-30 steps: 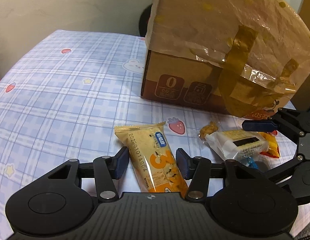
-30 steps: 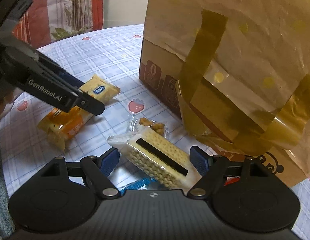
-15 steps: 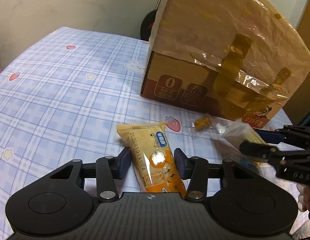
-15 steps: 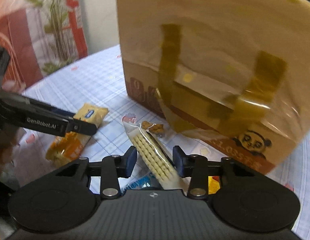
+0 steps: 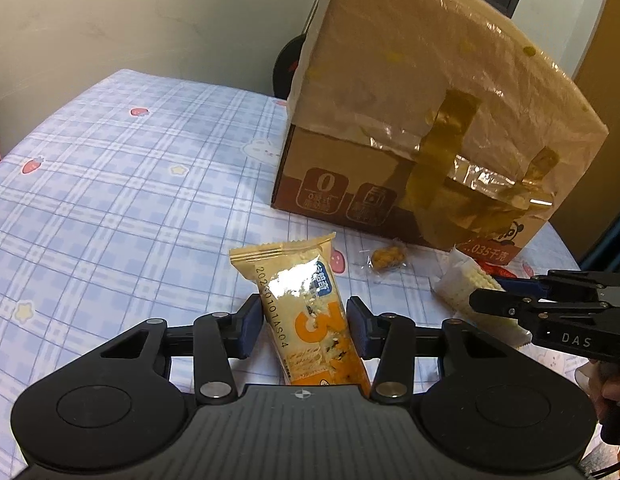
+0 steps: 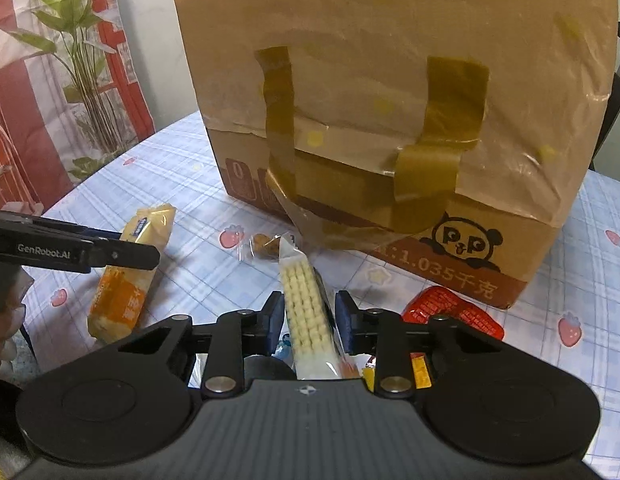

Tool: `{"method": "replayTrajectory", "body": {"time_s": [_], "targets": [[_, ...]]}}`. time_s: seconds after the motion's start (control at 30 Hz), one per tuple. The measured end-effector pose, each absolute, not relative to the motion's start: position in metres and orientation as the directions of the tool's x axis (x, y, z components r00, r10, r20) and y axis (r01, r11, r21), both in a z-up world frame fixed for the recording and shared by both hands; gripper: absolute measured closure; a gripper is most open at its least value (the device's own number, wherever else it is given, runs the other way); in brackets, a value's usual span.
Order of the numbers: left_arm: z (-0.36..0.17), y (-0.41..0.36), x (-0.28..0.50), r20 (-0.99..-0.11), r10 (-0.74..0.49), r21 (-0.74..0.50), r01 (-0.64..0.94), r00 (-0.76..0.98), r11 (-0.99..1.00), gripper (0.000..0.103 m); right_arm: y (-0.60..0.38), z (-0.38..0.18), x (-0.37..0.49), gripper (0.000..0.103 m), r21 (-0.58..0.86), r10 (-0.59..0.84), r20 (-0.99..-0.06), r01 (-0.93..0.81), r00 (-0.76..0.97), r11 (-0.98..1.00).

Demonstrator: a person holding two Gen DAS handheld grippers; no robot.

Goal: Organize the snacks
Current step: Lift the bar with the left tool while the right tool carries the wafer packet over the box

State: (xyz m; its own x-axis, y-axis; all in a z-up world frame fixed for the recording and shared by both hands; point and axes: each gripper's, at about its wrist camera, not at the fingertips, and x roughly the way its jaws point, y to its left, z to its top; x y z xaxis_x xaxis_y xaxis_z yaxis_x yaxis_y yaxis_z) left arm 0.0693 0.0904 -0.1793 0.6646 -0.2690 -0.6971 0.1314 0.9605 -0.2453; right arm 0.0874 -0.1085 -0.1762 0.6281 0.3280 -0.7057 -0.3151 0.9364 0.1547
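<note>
Snacks front and centre: the yellow-and-orange foil snack packet (image 5: 310, 312) sits pinched between the left gripper (image 5: 306, 322) pads, lifted and pointing to twelve o'clock. The right gripper (image 6: 308, 316) clamps a clear-wrapped pale cracker stack (image 6: 308, 304) on edge. The taped brown cardboard box (image 6: 389, 128) stands at twelve o'clock on the blue plaid tablecloth (image 5: 110, 200), a small clear-wrapped nugget (image 5: 385, 258) near its base.
</note>
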Motion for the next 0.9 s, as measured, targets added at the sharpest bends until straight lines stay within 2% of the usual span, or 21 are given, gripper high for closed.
{"method": "replayTrajectory", "body": {"time_s": [0.13, 0.47, 0.77, 0.9], "targets": [[-0.17, 0.09, 0.064, -0.681, -0.274, -0.245, 0.141, 0.679, 0.959, 0.056, -0.113, -0.167, 0.082, 0.08, 0.16, 0.348, -0.674, -0.332, 0.652, 0.93], [-0.122, 0.095, 0.056, -0.586, -0.305, -0.255, 0.186, 0.751, 0.949, 0.056, -0.123, -0.114, 0.066, 0.081, 0.181, 0.426, -0.521, -0.391, 0.74, 0.902], [-0.038, 0.097, 0.067, -0.411, -0.374, -0.242, 0.296, 0.831, 0.924, 0.056, -0.125, -0.045, 0.061, 0.081, 0.155, 0.49, -0.326, -0.466, 0.808, 0.871], [-0.006, 0.082, 0.079, -0.348, -0.382, -0.186, 0.336, 0.856, 0.923, 0.056, -0.13, -0.02, 0.07, 0.081, 0.144, 0.495, -0.262, -0.474, 0.828, 0.869]]}}
